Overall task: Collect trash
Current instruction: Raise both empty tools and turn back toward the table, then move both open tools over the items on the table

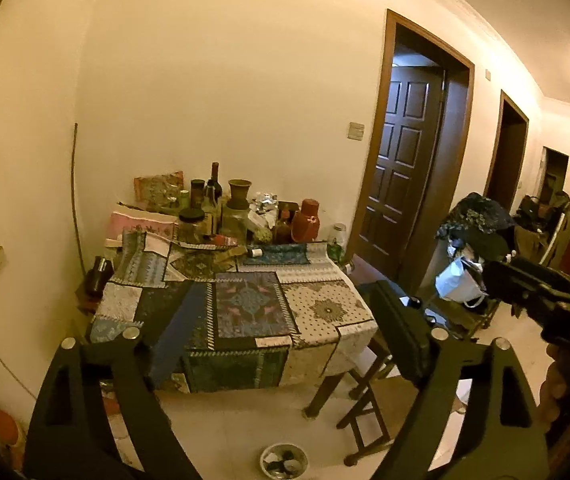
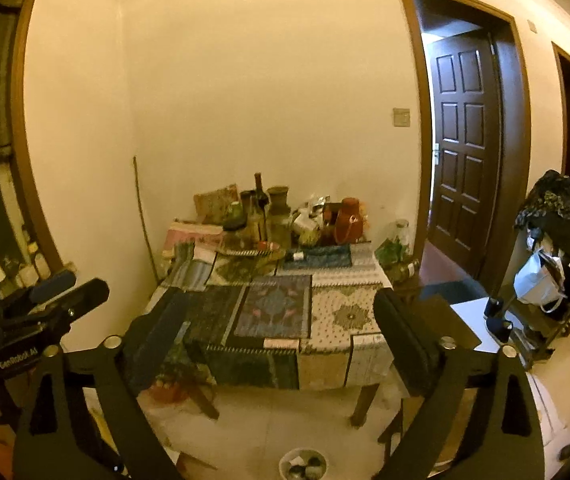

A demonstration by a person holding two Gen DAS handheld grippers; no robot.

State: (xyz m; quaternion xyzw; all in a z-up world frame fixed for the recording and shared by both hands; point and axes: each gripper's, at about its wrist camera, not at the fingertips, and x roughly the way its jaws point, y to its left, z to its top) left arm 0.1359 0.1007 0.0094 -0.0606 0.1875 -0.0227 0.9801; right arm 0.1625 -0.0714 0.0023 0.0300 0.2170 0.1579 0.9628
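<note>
both grippers held up in the air, facing a square wooden-legged table (image 1: 327, 392) pushed into a corner of cream plaster walls (image 1: 225, 80). left gripper (image 1: 281, 354) fingers spread wide, nothing between them. right gripper (image 2: 281, 350) same: wide open, empty. each shows at the edge of the other's view.

table top is covered by a patchwork cloth of blue, dark and cream patterned squares (image 1: 245, 304), front half bare of objects. back edge against the wall is crowded: dark glass wine bottle (image 1: 215, 180), brown ceramic vase (image 1: 239, 194), red plastic jug (image 1: 305, 221), dark-lidded glass jars (image 1: 191, 222), crumpled silver foil wrappers (image 1: 266, 200), small clear glass jar at the right corner (image 1: 337, 236).

trash: small round white bowl holding dark and white scraps (image 1: 284, 461) on the pale tiled floor (image 1: 237, 420), in front of the table and low between the fingers in both views. can't tell what the scraps are.

dark wooden folding stool (image 1: 365, 412) just right of the table. dark brown panelled door (image 1: 401, 160) stands open in the right wall; more doorways further along. white plastic bag (image 1: 459, 282) hangs on a cluttered rack at the right. window with brown frame (image 2: 21, 120) on the left wall, bottles on its sill.
</note>
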